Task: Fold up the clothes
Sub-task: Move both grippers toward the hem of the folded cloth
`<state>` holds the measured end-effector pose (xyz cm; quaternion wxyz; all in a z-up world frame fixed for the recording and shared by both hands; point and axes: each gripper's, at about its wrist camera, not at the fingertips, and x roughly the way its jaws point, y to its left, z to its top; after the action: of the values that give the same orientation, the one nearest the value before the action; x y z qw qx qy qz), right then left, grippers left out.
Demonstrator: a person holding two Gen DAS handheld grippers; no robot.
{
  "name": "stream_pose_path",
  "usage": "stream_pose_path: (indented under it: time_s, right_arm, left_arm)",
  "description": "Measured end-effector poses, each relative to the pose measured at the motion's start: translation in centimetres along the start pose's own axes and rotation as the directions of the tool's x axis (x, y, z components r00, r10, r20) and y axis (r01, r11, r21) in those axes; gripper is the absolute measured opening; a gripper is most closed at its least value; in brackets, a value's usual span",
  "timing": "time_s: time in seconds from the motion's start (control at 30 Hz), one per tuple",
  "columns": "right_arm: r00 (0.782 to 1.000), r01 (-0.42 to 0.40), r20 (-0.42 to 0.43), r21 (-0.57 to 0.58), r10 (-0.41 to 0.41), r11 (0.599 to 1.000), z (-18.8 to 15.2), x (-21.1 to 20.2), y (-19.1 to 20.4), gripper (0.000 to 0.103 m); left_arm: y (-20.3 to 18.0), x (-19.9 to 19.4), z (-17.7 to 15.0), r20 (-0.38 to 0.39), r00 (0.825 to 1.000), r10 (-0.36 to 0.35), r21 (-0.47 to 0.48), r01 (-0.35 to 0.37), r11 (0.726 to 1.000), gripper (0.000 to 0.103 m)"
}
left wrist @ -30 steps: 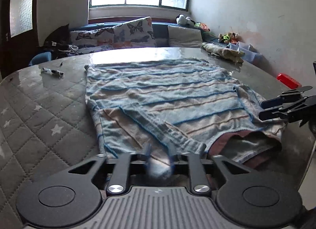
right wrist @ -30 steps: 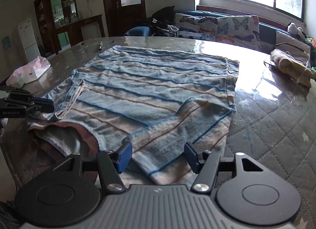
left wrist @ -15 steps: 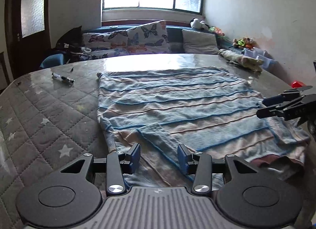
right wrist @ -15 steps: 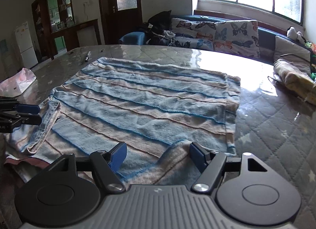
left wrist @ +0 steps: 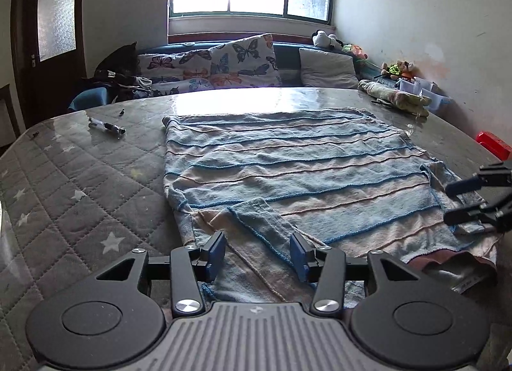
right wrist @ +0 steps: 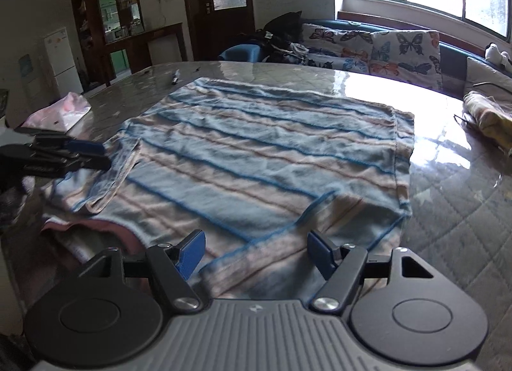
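Both black grippers with blue pads, left gripper (left wrist: 257, 252) and right gripper (right wrist: 254, 251), hover low with jaws apart over near corners of the blue-and-pink striped garment (left wrist: 288, 172), spread flat on the glossy quilted grey counter (left wrist: 80, 185)

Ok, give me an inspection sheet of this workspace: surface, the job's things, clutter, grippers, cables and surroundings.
Surface: round table under a grey quilted star-print cover, glossy on top.
Job's things: striped blue and beige garment spread flat, both near corners turned over onto it, reddish lining showing at the near hem.
Clutter: pen and its cap at far left; bundled yellowish cloth at far right; pink bag near the edge.
Grippers: left gripper open, above the near hem; right gripper open, above the other near corner.
Cables: nothing seen.
Surroundings: butterfly cushions, window, wooden door, white fridge.
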<state>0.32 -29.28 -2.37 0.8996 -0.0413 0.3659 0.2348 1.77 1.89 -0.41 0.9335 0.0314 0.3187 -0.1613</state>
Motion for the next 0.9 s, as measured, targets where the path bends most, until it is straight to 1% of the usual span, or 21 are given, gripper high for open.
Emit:
stream_pose_path:
  time_s: [0.17,0.23,0.3,0.37,0.53,0.7,0.83,0.9]
  right_arm:
    - [0.998,-0.063,-0.01,0.0,0.063,0.998,-1.0,-1.0,1.4,0.072]
    - [0.997,-0.08,-0.014,-0.007,0.08,0.997,-1.2,-1.3,2.0,0.072]
    - [0.995,-0.099,-0.023,-0.013,0.099,0.995,-1.5,-1.6,2.5,0.072]
    - [0.994,-0.104,-0.023,-0.015,0.104,0.994,-1.7,-2.0,2.8,0.072]
    - [0.998,-0.048,0.03,0.015,0.048,0.999,-1.8,-3.8,1.8,0.072]
    - [0.999,-0.027,-0.037,0.02,0.028,0.999,-2.7,-3.7,1.1,0.07]
    - [0.999,-0.041,-0.033,-0.006,0.041,0.999,-2.8,-4.7,1.5,0.069]
    - [0.999,-0.034,-0.044,-0.037,0.033,0.999,-2.8,-5.0,1.8,0.069]
  left_arm:
    - [-0.2,-0.2,-0.1,-0.003,1.0,0.0,0.006,0.0,1.0,0.048]
    - [-0.4,-0.3,-0.2,-0.004,1.0,-0.004,0.013,0.004,1.0,0.048]
    - [-0.7,-0.6,-0.4,-0.007,1.0,-0.009,0.027,0.01,1.0,0.051]
    - [-0.9,-1.0,-0.6,-0.009,1.0,-0.016,0.04,0.017,0.999,0.051]
    - [-1.1,-2.7,-1.3,-0.009,0.999,-0.031,0.07,0.032,0.997,0.053]
    - [-1.8,-4.6,-2.5,-0.024,0.997,-0.067,0.126,0.07,0.99,0.054]
    - [-2.9,-6.4,-3.4,-0.037,0.993,-0.108,0.2,0.114,0.973,0.057]
    - [-3.6,-7.1,-3.9,-0.048,0.991,-0.125,0.244,0.133,0.961,0.057]
